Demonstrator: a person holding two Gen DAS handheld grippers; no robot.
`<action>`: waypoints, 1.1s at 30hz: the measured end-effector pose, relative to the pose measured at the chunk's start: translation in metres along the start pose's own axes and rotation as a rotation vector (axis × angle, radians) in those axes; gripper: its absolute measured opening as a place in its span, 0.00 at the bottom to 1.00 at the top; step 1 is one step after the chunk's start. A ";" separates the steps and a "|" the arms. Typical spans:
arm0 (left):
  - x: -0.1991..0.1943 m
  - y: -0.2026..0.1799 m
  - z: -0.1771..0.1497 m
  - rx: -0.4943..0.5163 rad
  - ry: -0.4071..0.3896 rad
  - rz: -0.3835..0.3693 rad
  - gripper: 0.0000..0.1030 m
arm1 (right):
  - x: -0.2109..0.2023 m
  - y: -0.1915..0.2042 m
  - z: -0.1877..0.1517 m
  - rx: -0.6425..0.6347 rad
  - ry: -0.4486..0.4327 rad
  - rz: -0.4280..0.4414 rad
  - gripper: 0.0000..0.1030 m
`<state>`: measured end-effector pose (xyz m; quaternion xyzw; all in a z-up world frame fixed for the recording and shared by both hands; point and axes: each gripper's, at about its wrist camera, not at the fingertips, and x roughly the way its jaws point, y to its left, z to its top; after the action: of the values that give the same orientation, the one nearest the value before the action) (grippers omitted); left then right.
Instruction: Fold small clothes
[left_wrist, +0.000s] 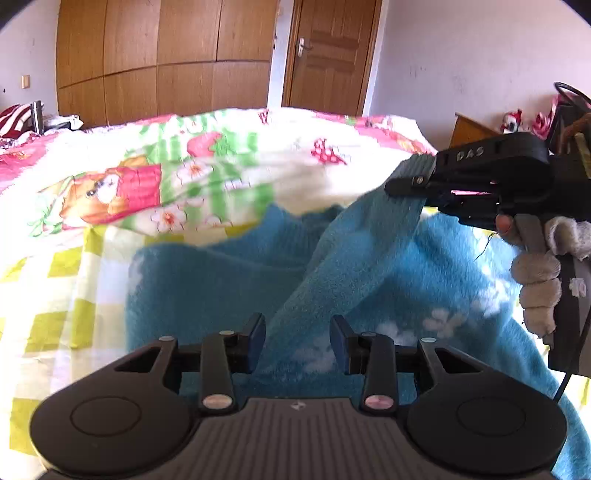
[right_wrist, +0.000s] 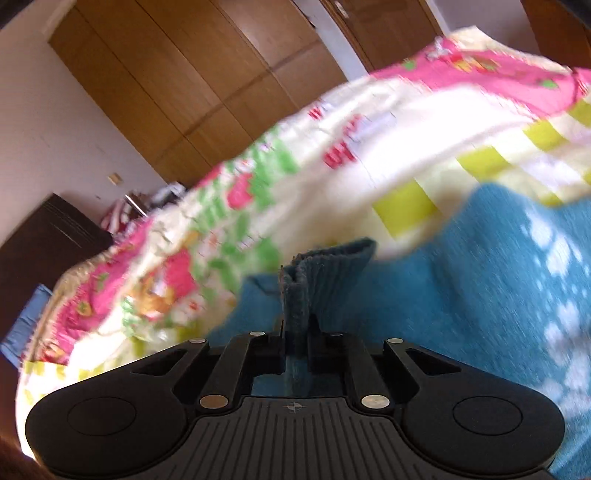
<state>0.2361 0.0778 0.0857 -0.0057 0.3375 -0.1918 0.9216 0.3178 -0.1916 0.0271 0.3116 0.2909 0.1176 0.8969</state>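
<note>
A small blue fleece garment (left_wrist: 221, 280) with white flower prints lies on the bed. My right gripper (left_wrist: 410, 177) is shut on the ribbed cuff of its sleeve (left_wrist: 354, 251) and holds the sleeve lifted over the garment's body. In the right wrist view the cuff (right_wrist: 325, 273) sticks up from between the shut fingers of my right gripper (right_wrist: 297, 332), with the garment (right_wrist: 498, 280) below and to the right. My left gripper (left_wrist: 297, 339) is open and empty, low over the garment's near part, with the raised sleeve running between its fingers (left_wrist: 255, 339).
The bed has a bright cartoon-print quilt (left_wrist: 147, 184) in pink, green and yellow. Wooden wardrobes (left_wrist: 166, 55) and a door (left_wrist: 328, 51) stand behind it. A wooden bedside table (left_wrist: 469, 129) is at the far right. A dark cabinet (right_wrist: 40, 243) stands at the left.
</note>
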 end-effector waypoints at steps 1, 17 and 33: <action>-0.008 0.002 0.004 -0.008 -0.030 -0.005 0.53 | -0.011 0.009 0.007 0.004 -0.044 0.066 0.10; 0.036 -0.014 -0.033 0.174 0.159 -0.023 0.66 | -0.003 -0.034 -0.040 -0.147 0.041 -0.272 0.19; 0.085 0.029 -0.019 0.132 0.130 0.162 0.68 | 0.000 -0.031 -0.035 -0.243 0.040 -0.420 0.24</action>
<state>0.2939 0.0770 0.0144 0.0945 0.3825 -0.1386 0.9086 0.2975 -0.1988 -0.0149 0.1315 0.3509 -0.0314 0.9266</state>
